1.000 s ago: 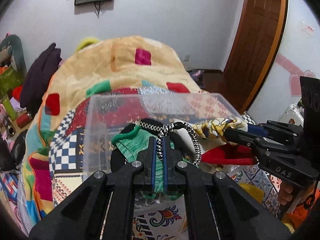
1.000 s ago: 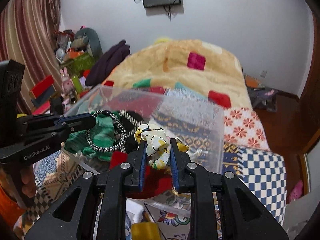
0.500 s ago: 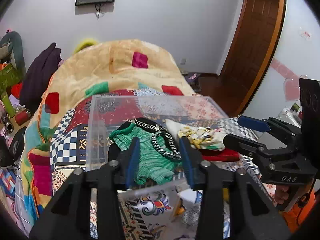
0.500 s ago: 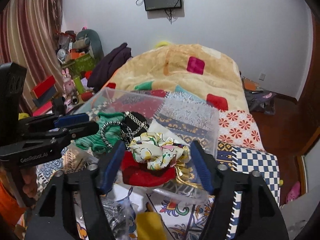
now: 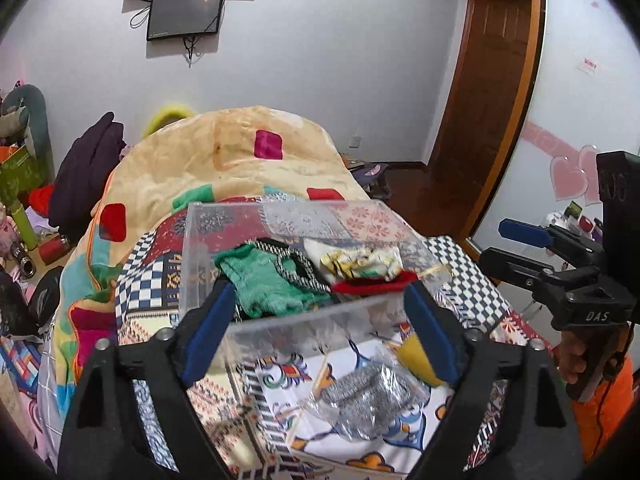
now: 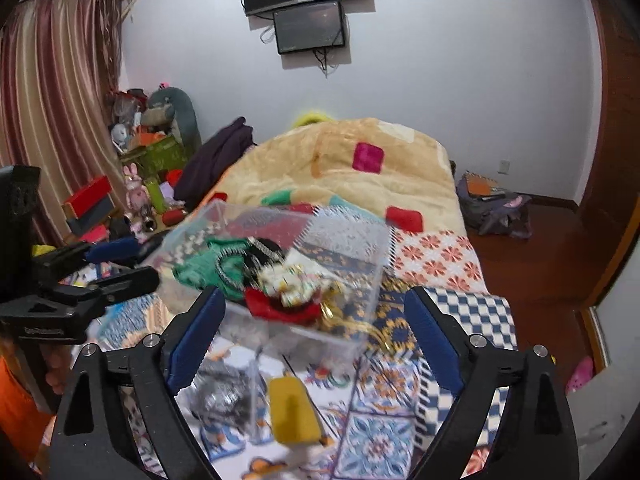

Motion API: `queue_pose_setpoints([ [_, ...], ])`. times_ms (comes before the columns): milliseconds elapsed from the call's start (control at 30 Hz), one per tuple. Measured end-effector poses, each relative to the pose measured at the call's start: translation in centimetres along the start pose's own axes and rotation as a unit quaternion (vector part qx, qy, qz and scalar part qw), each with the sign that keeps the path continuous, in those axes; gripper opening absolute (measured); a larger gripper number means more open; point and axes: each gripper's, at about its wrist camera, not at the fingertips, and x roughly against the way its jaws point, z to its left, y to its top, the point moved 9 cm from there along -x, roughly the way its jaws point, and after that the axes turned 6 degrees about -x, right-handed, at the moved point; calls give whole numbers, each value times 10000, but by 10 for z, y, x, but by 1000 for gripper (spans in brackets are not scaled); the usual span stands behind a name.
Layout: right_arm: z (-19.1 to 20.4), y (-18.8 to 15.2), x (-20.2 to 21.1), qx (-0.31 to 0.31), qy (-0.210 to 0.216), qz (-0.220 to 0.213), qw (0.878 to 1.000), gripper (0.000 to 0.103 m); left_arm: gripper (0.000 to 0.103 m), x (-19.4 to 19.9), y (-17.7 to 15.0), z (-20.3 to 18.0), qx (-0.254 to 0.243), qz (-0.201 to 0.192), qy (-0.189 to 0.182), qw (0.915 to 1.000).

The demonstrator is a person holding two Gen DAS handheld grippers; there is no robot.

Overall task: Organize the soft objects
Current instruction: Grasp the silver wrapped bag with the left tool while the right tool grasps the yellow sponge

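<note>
A clear plastic box [image 5: 200, 264] [image 6: 360, 264] stands on the patterned bed. It holds a green knit cloth [image 5: 264, 284] [image 6: 196, 272], a black-and-white braided band [image 5: 294, 268], a yellow-white floral scrunchie [image 5: 360, 260] [image 6: 292, 284] and a red cloth [image 5: 372, 285] [image 6: 276, 308]. My left gripper [image 5: 320, 332] is open and empty in front of the box. My right gripper [image 6: 316, 336] is open and empty, also short of the box. Each gripper shows in the other's view, the right one [image 5: 520, 248] and the left one [image 6: 116, 264].
A clear bag with silver scourers [image 5: 368, 396] [image 6: 220, 392] and a yellow piece [image 5: 416, 364] [image 6: 292, 408] lie on the bedspread near me. A beige blanket mound [image 5: 240, 160] lies behind the box. Clutter and toys [image 6: 152, 152] stand at the left, a wooden door [image 5: 492, 100] at the right.
Both grippers opened and let go: the left released the braided band, the right the floral scrunchie, into the box. Both then drew back and rose away from the box.
</note>
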Motion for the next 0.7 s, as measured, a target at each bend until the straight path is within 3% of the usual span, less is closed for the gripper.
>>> queue_pose_setpoints([
  [233,-13,-41,-19,-87,-150,522,9985,91,94,-12,-38,-21,-214,404,-69,9989],
  [533,-13,-88,-42,-141,9,1157,9932,90,94,-54,-89,-34,46,1171,-365,9924],
  [700,-2,-98,-44,57,116,1311,9913,71,94,-66,-100,-39,31,1369,-391,9898],
])
